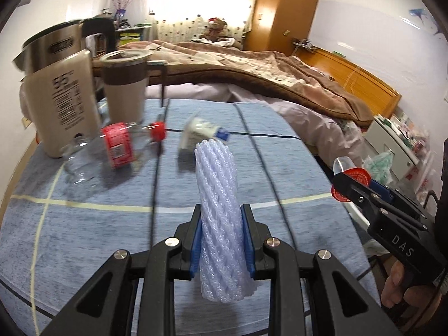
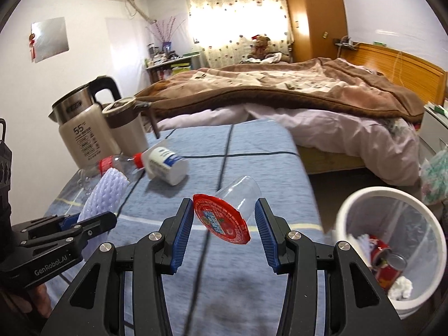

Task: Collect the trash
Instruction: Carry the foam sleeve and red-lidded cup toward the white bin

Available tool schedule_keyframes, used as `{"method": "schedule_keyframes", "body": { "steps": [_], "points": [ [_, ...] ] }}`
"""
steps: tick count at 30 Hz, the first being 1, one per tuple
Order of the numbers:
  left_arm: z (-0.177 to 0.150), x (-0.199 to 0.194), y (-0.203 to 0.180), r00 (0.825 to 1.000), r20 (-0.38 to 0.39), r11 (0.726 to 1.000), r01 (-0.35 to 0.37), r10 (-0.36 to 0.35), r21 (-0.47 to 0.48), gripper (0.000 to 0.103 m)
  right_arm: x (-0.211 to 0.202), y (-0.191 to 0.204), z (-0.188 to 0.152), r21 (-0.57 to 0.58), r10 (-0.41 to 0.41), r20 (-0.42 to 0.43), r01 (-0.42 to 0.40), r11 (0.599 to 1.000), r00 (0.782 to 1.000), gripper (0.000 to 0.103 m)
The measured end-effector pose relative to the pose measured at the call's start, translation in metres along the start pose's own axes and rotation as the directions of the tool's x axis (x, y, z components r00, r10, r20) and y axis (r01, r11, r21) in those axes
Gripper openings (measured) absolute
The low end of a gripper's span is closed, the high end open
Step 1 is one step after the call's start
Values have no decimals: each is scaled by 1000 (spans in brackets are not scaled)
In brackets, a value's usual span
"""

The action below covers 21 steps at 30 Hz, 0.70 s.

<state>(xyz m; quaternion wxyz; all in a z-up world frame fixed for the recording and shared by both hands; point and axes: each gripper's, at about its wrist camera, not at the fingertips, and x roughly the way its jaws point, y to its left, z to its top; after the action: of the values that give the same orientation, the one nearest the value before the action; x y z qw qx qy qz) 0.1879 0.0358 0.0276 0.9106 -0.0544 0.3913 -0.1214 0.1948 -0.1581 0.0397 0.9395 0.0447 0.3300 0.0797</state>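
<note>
My left gripper [image 1: 220, 240] is shut on a pale lilac foam net sleeve [image 1: 217, 196], held upright above the blue cloth table [image 1: 84, 224]. My right gripper [image 2: 224, 232] is shut on a clear plastic cup [image 2: 240, 193] with a red foil lid [image 2: 221, 218], held above the table's right part. The same cup [image 1: 347, 173] shows at the right edge of the left wrist view. An empty clear bottle [image 1: 112, 145] with a red label and cap, and a white paper cup [image 2: 168, 165], lie on their sides on the table.
A white waste bin [image 2: 364, 201] with a clear liner holds a red can and tissue, on the floor right of the table. A steel kettle [image 2: 81, 128] and a lidded mug [image 2: 126, 128] stand at the table's back left. A bed [image 2: 280, 89] lies behind.
</note>
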Motion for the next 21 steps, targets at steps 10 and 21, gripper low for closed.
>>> {"method": "schedule_keyframes", "body": {
  "steps": [10,21],
  "points": [
    [4,8,-65,996,-1,993,87,-87,82,27,-34,-58,-6,42,-70,22,69,997,997,47],
    [6,23,-139,984,-39,968,177,-173,176,27,-64,-129,-16,106,-163,25,159,982,986,47]
  ]
}}
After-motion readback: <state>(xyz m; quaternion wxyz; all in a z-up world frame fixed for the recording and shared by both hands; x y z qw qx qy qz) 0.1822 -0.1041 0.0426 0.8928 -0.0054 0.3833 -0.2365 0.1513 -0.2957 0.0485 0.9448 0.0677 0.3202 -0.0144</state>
